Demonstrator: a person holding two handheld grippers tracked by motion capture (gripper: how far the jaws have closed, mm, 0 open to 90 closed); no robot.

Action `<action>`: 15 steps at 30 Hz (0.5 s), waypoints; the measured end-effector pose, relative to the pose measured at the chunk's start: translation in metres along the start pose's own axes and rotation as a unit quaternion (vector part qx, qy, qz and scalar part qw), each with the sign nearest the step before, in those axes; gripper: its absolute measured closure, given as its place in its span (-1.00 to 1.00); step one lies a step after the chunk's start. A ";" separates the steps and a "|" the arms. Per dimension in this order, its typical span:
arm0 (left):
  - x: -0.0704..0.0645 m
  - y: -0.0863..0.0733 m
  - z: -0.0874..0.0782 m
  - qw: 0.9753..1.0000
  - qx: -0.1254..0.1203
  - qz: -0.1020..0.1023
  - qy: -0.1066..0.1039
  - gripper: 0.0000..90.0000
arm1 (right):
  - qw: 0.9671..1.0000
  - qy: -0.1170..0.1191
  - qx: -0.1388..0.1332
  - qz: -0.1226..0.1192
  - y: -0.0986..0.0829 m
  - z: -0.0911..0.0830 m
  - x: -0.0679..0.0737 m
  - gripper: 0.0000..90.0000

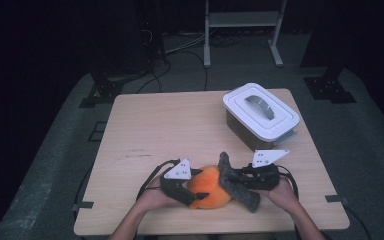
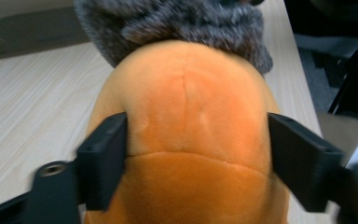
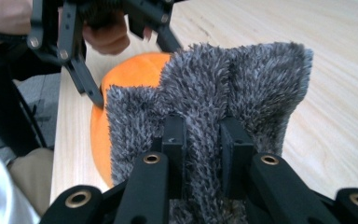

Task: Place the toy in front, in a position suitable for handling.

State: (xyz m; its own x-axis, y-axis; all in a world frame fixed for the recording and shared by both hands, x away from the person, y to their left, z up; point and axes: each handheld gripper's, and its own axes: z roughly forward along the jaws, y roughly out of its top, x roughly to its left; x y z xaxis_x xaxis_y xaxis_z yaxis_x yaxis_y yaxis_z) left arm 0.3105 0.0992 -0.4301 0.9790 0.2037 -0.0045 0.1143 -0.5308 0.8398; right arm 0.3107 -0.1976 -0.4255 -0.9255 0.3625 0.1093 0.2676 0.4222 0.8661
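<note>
Two grippers: both are engaged on one soft toy at the near edge of the table, and we hold one in each hand.
Toy body: an orange plush ball lies near-centre, just in front of us.
Grey part: a grey fuzzy piece sits against the ball's right side, running from far-left to near-right.
Left gripper: its jaws are spread wide and pressed into the ball's two flanks, so we judge it is clamping the plush.
Right gripper: its jaws are nearly together, pinching a fold of the grey fuzz between them.
Key relation: the grey piece lies to the right of the ball, with its long axis crossing the line between our two tools; the right hand is the nearer one to it.
Next move, as we judge it: pulling rightward would draw the grey piece off the ball while the left tool anchors it.
Bystander: a white lidded box stands far-right, well apart.
</note>
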 end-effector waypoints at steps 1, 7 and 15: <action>0.001 0.002 -0.001 1.000 -0.004 -0.016 -0.003 -0.64 | 1.000 -0.001 0.003 -0.002 -0.002 -0.001 0.001 0.65; 0.001 0.001 0.001 0.999 0.007 -0.035 -0.009 -0.71 | 1.000 0.021 0.012 -0.012 -0.007 -0.005 0.007 0.65; -0.002 0.001 -0.001 1.000 0.006 -0.009 -0.010 -0.45 | 0.999 0.015 0.041 0.012 -0.018 -0.014 -0.006 0.65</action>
State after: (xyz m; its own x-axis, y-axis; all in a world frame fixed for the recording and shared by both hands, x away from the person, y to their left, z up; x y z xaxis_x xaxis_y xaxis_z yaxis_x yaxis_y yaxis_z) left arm 0.3085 0.0994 -0.4284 0.9799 0.1971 -0.0310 0.1342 -0.5364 0.8332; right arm 0.3078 -0.2190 -0.4351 -0.9257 0.3489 0.1458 0.3102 0.4799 0.8207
